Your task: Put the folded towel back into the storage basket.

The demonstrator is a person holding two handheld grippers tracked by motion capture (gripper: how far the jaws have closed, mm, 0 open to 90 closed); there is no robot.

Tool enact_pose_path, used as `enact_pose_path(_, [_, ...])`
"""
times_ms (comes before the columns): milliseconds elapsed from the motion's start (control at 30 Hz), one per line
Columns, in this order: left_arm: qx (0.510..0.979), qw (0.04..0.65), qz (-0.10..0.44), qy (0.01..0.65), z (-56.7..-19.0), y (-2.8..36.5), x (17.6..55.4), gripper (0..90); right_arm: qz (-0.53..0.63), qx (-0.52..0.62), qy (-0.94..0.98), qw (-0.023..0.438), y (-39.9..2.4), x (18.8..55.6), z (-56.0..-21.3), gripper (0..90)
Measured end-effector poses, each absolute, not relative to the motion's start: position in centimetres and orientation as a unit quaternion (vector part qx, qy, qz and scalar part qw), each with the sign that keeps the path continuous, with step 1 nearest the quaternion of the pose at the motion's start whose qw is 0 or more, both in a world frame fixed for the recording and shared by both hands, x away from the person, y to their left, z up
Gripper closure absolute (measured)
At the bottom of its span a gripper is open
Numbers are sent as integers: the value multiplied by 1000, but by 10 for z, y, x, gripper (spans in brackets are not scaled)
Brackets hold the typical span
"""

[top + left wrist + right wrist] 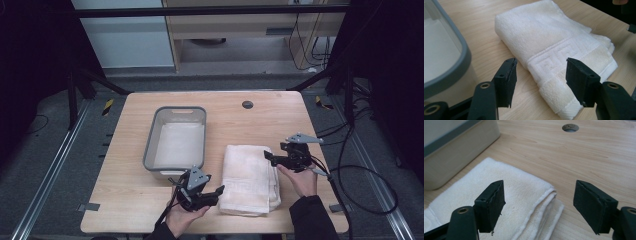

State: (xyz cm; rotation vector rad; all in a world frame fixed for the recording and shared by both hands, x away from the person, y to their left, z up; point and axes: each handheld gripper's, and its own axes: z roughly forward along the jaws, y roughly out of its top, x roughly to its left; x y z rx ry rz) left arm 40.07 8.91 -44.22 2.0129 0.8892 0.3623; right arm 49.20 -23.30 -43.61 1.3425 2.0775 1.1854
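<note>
Now a folded white towel (249,179) lies on the wooden surface (270,125), toward its near edge and a little right of the middle. Just beside it on the left stands a grey-rimmed plastic tub (150,147), its near end close to the near edge. The left hand-held gripper (219,190) hovers at the towel's near left corner with its jaws apart and nothing between them; the left gripper view shows the towel's patterned band (554,62) just beyond the pads. The right hand-held gripper (268,155) sits at the towel's far right corner, jaws spread wide and released above the stacked folds (541,202). A round cable hole (247,104) lies near the far edge.
</note>
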Motion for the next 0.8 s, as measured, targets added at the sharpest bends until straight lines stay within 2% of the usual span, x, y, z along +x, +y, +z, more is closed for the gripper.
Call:
enact_pose_path(200, [818,428,144,357,-450,80,400,410,410,473,753,202,-230,495,-441,259])
enact_pose_path(333, [822,417,142,361,-457,75,402,402,425,485,743,181,-232,496,-449,273])
enact_pose_path(567, [824,402,142,373,-469,69,411,371,407,487,750,187,-232,502,-462,256])
enact_pose_path(800, [828,391,132,381,-482,64,418,335,394,495,755,171,-226,505,-473,252])
